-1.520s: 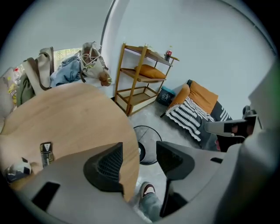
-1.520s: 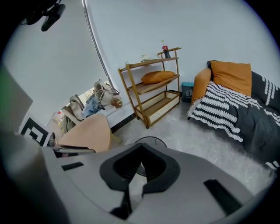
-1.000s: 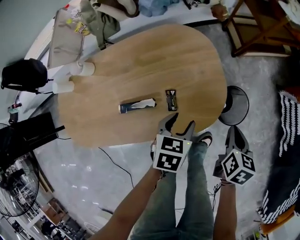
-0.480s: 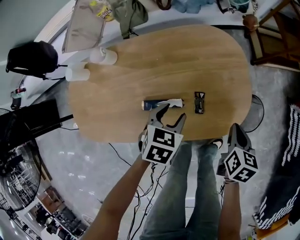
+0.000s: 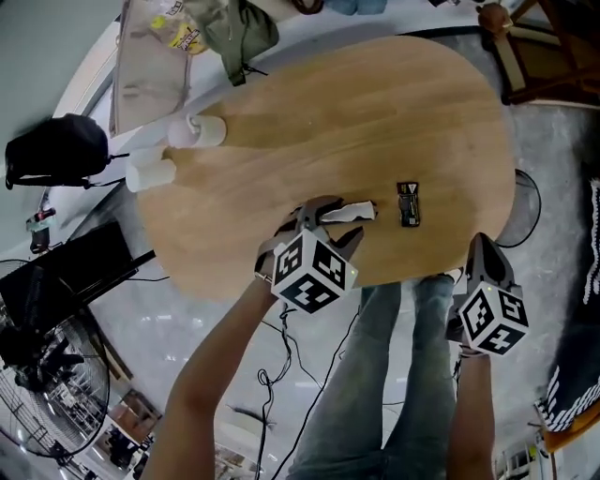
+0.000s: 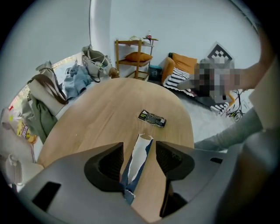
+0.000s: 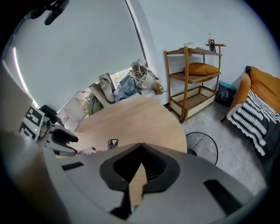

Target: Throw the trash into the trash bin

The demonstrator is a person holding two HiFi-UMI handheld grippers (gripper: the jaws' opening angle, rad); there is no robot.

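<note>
Glossy grey floor (image 5: 169, 319) underfoot, and the person's jeans-clad legs (image 5: 403, 375) stand right at the near edge of an oval wooden table (image 5: 375, 112).

Nearest in, the right gripper (image 5: 480, 246) hangs off the table's lower-right edge, out over the floor. Its jaws meet at the tips, nothing caught between them.

Over to the left gripper (image 5: 330, 223), sitting above the table's near rim. Its jaws are spread wide, one on each side of the torn blue-and-white wrapper (image 6: 141, 151), which lies flat on the wood and runs lengthwise up the gap. Straddled, yes; pinched, no.

Just beyond the wrapper's ragged white end, a little to the right, lies a small black packet (image 5: 409, 203), flat on the table and apart from the wrapper.

On the floor by the table's right edge there's a round black wire-mesh thing (image 7: 202, 151); bin or fan, I cannot tell.

Further out, at the table's upper-left edge in the head view, two white cylinders (image 5: 197, 129) lie on their sides, with a black bag (image 5: 52, 150) past them at the left. Bags and clothes (image 5: 239, 28) are heaped along the far rim.

Farthest back, in the right gripper view, a wooden shelf unit (image 7: 194, 78) stands by the wall with an orange cushion on it, and an orange sofa with a striped throw (image 7: 256, 118) at the right edge.
</note>
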